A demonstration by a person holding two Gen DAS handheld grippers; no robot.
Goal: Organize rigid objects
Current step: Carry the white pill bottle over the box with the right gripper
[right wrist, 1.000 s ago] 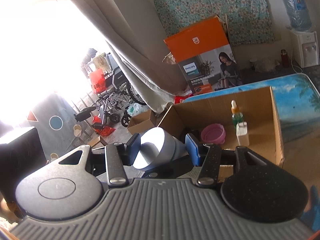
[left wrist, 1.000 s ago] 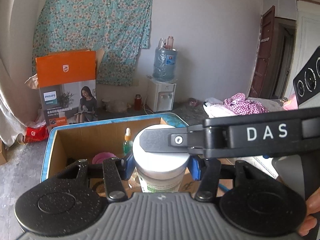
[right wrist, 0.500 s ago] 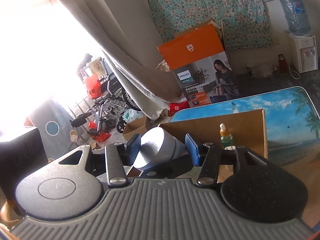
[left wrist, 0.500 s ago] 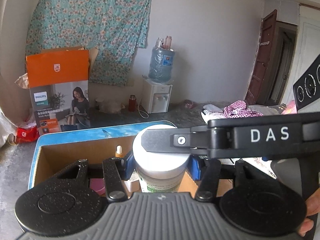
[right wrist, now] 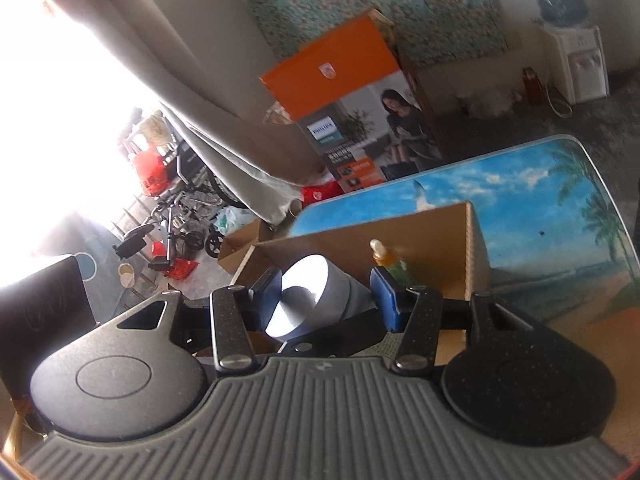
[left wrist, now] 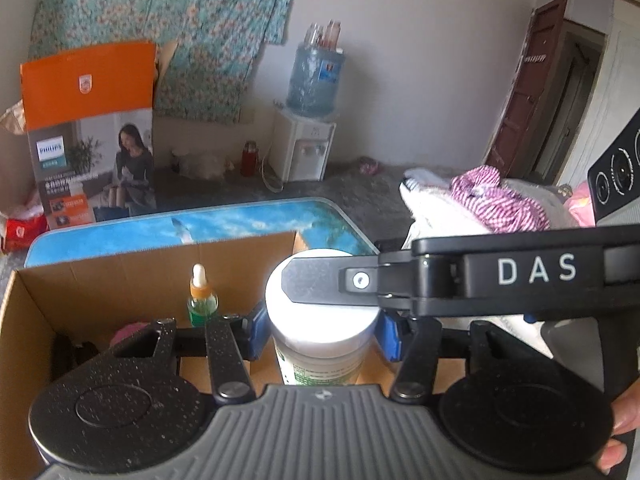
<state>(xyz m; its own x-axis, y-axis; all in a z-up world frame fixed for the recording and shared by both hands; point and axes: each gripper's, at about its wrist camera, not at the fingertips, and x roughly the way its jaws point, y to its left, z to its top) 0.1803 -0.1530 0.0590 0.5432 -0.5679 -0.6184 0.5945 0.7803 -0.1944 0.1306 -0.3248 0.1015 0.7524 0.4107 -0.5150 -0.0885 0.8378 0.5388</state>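
A white jar point(left wrist: 320, 320) with a white lid and a green label sits between the blue pads of my left gripper point(left wrist: 322, 334), which is shut on its body. One black finger point(left wrist: 520, 276) of my right gripper crosses the lid from the right. In the right wrist view the same jar point(right wrist: 308, 300) lies tilted between the pads of my right gripper point(right wrist: 326, 296), also shut on it. Just beyond stands an open cardboard box point(left wrist: 80, 300) point(right wrist: 432, 236) holding a green dropper bottle point(left wrist: 202, 300) point(right wrist: 390, 260) and a pink bowl point(left wrist: 126, 332).
The box stands on a table point(left wrist: 240, 224) point(right wrist: 540, 208) with a beach print. Behind it are an orange appliance carton point(left wrist: 88, 132), a water dispenser point(left wrist: 308, 140) and a pile of clothes point(left wrist: 492, 200). A wheelchair point(right wrist: 188, 216) stands beyond a curtain. A hand point(left wrist: 624, 420) shows at the lower right.
Both grippers have moved together with the jar still held. The cardboard box now sits further left and closer in the left wrist view, and the right wrist view has rolled.
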